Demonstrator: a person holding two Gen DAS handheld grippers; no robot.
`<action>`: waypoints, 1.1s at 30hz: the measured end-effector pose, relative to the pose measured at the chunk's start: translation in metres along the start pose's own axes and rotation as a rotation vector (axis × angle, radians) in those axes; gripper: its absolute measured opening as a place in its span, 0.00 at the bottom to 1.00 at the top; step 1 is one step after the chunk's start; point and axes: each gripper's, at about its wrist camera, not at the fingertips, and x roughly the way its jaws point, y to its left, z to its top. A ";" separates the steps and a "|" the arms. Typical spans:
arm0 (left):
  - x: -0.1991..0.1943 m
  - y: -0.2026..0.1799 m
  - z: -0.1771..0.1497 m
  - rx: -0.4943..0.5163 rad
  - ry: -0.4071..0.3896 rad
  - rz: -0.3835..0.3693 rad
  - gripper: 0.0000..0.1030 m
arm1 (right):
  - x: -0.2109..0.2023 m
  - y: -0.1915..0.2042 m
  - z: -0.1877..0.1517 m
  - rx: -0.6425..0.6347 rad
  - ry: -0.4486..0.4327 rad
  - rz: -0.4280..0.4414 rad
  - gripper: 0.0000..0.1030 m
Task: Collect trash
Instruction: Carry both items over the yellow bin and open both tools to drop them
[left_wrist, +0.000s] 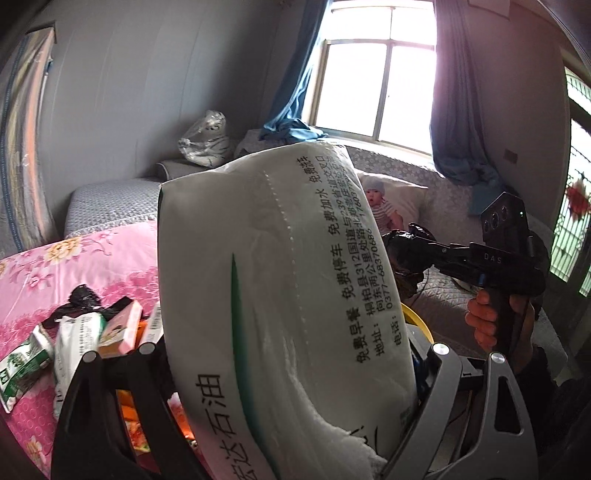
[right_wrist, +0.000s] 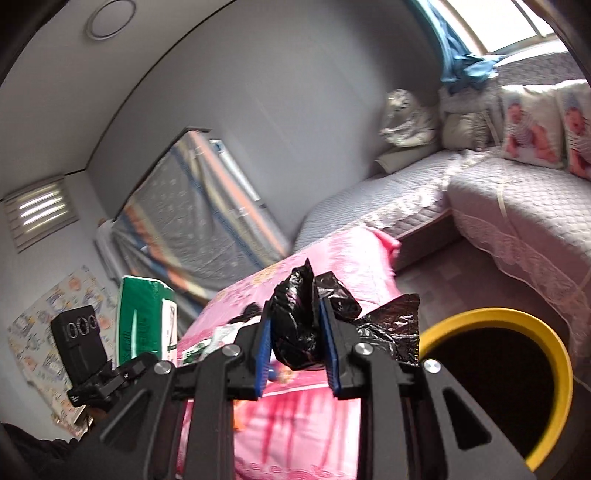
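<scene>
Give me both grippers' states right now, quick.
Left gripper: closed on the white tissue pack, jaws wide around it.
Right gripper: shut on the crumpled black plastic bag, beside the yellow-rimmed bin.

Grey quilted sofa (right_wrist: 517, 206), baby-print cushion (right_wrist: 532, 125), blue curtain (left_wrist: 295, 85), window (left_wrist: 376, 66)

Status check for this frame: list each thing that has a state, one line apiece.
left hand-held gripper: clamped on the white tissue pack
right hand-held gripper: shut on a crumpled black plastic bag
yellow-rimmed bin: uncovered, dark inside
wrappers on the pink cloth: lying loose, not collected
</scene>
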 end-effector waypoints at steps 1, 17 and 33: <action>0.011 -0.005 0.001 0.006 0.012 -0.023 0.82 | -0.002 -0.008 0.000 0.012 -0.003 -0.018 0.22; 0.169 -0.080 -0.005 0.084 0.212 -0.153 0.82 | -0.026 -0.146 -0.050 0.284 0.021 -0.254 0.22; 0.222 -0.066 -0.008 -0.096 0.227 -0.094 0.92 | -0.045 -0.172 -0.049 0.391 -0.029 -0.323 0.51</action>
